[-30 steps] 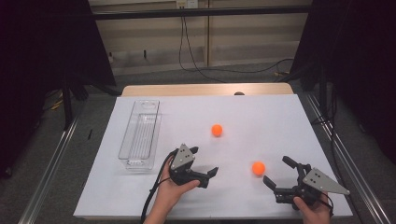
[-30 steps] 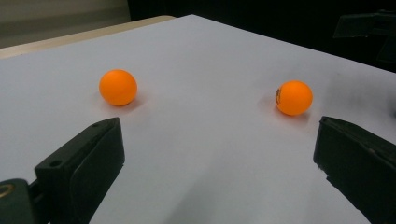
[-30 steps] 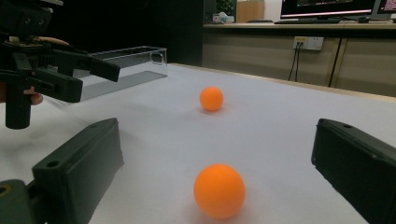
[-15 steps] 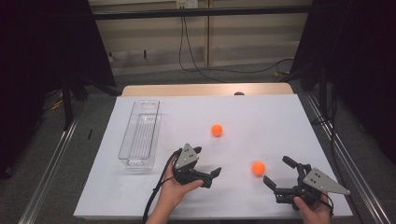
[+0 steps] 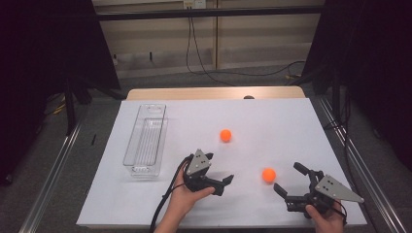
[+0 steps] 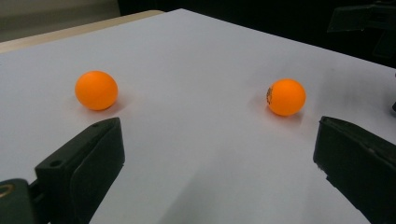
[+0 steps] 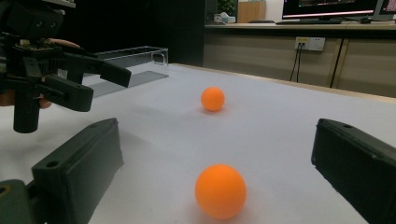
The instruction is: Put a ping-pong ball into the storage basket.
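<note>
Two small orange plastic balls lie on a white sheet (image 5: pixel 272 121) that covers the table, and a long clear plastic tray (image 5: pixel 145 141) standing near the sheet's left edge serves here as the landmark. The farther orange ball (image 5: pixel 225 135) rests to the right of the tray, level with its middle and well apart from it. The nearer orange ball (image 5: pixel 268 174) rests farther right again, about level with the tray's near end. The left gripper (image 5: pixel 218 177), black with a grey three-cornered plate on top, is held in the person's left hand (image 5: pixel 184 199) just right of the tray's near end; its jaws stand wide apart and hold nothing. In the left gripper view both balls lie on the sheet beyond the spread jaws, the farther ball (image 6: pixel 96 90) at left and the nearer ball (image 6: pixel 286 97) at right, neither touched. The right gripper (image 5: pixel 290 179), of the same build, is held far to the right of the tray, close to the sheet's near edge; its jaws likewise stand wide apart and empty. In the right gripper view the nearer ball (image 7: pixel 220 191) lies between the lines of the two jaws and just ahead of them, touching neither, with the farther ball (image 7: pixel 213 99) beyond it, the left gripper (image 7: pixel 100 84) at left and the tray (image 7: pixel 133 63) behind.
</note>
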Action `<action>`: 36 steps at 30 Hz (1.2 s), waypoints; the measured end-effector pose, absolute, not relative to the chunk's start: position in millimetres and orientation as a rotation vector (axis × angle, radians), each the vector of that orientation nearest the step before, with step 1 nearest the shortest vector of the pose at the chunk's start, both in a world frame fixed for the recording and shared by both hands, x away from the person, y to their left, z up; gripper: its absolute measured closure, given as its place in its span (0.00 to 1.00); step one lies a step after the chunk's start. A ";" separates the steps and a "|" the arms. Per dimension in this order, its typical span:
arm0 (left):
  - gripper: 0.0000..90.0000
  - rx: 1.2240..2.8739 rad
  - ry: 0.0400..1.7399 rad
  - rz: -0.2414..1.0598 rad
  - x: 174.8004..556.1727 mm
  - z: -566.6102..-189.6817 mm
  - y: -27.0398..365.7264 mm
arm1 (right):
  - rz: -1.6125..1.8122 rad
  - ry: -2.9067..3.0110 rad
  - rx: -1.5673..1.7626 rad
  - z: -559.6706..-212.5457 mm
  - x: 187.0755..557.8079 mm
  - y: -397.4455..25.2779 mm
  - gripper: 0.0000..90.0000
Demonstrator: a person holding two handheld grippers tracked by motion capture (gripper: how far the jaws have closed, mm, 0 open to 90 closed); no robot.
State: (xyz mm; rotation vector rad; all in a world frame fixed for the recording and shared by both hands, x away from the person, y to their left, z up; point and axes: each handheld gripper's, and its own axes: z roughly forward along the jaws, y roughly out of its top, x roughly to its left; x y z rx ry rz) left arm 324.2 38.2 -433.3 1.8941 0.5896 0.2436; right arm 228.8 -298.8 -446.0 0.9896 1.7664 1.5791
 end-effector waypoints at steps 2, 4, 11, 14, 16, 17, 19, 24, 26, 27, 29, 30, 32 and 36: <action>0.02 1.897 0.593 0.243 324.1 -433.1 37.4 | 1.579 1.766 0.990 -446.1 228.7 -298.8 0.02; 0.02 1.901 0.590 0.244 324.1 -433.0 36.6 | 1.581 1.766 0.992 -446.0 228.5 -298.9 0.02; 0.02 1.900 0.586 0.237 324.4 -433.8 33.4 | 1.582 1.764 0.990 -445.9 228.7 -298.8 0.02; 0.02 1.907 0.585 0.236 324.6 -433.9 32.3 | 1.582 1.763 0.995 -446.0 228.7 -298.8 0.02; 0.02 1.907 0.584 0.235 324.8 -434.3 31.1 | 1.584 1.763 0.995 -446.0 228.7 -298.9 0.02; 0.02 1.910 0.582 0.234 324.9 -434.4 30.8 | 1.585 1.763 0.995 -446.0 228.7 -298.9 0.02; 0.02 1.912 0.585 0.233 324.9 -434.6 29.7 | 1.588 1.762 0.993 -446.0 228.8 -299.0 0.02; 0.02 1.912 0.582 0.227 325.2 -434.8 27.9 | 1.588 1.763 0.992 -446.0 228.8 -299.0 0.02; 0.02 1.913 0.581 0.225 325.3 -435.0 27.1 | 1.589 1.763 0.992 -446.0 228.8 -299.0 0.02; 0.02 1.918 0.580 0.226 325.3 -435.0 26.8 | 1.589 1.762 0.993 -446.0 228.8 -298.9 0.02; 0.02 1.916 0.579 0.225 325.4 -435.6 25.6 | 1.589 1.762 0.993 -446.0 228.8 -298.9 0.02; 0.02 1.919 0.579 0.224 325.5 -435.6 25.1 | 1.589 1.762 0.993 -446.0 228.8 -298.9 0.02; 0.02 1.918 0.579 0.221 325.6 -435.9 24.0 | 1.589 1.762 0.993 -446.0 228.9 -298.9 0.02; 0.02 1.924 0.572 0.221 326.0 -436.0 22.2 | 1.589 1.762 0.993 -446.0 228.9 -298.9 0.02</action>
